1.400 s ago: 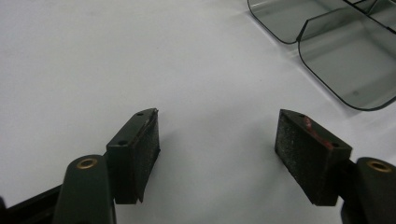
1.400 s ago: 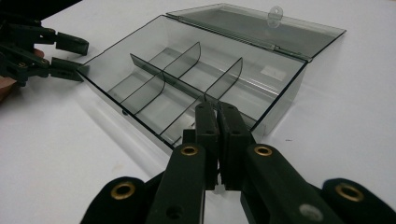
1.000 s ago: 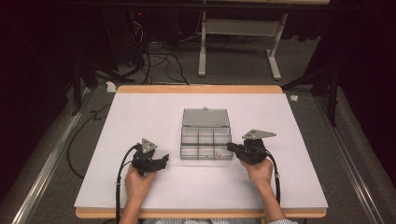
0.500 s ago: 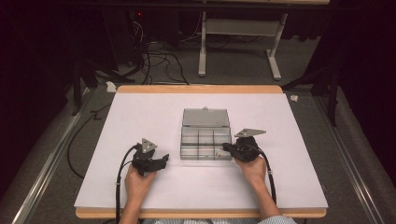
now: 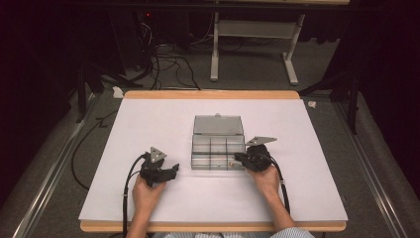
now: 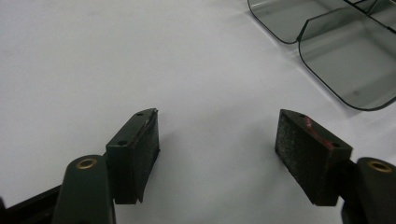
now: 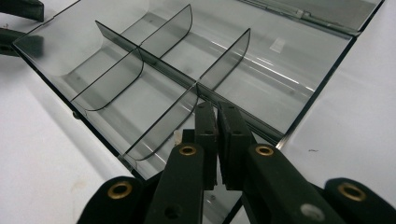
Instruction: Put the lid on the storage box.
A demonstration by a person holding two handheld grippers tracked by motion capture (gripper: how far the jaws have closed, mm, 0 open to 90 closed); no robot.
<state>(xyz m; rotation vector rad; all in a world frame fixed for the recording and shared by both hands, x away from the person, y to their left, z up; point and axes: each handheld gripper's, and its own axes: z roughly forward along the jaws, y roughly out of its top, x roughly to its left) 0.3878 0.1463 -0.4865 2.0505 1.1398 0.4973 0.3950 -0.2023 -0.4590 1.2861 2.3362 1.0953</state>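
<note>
The right tool (image 7: pixel 217 116) has its jaws pressed together with nothing between them, poised over the near right compartment of the clear divided box (image 5: pixel 218 148). The left tool (image 6: pixel 217 149) is spread wide over bare white table (image 5: pixel 158 124), left of the box. The box sits mid-table, its lid (image 5: pixel 218 125) open toward the far side.
</note>
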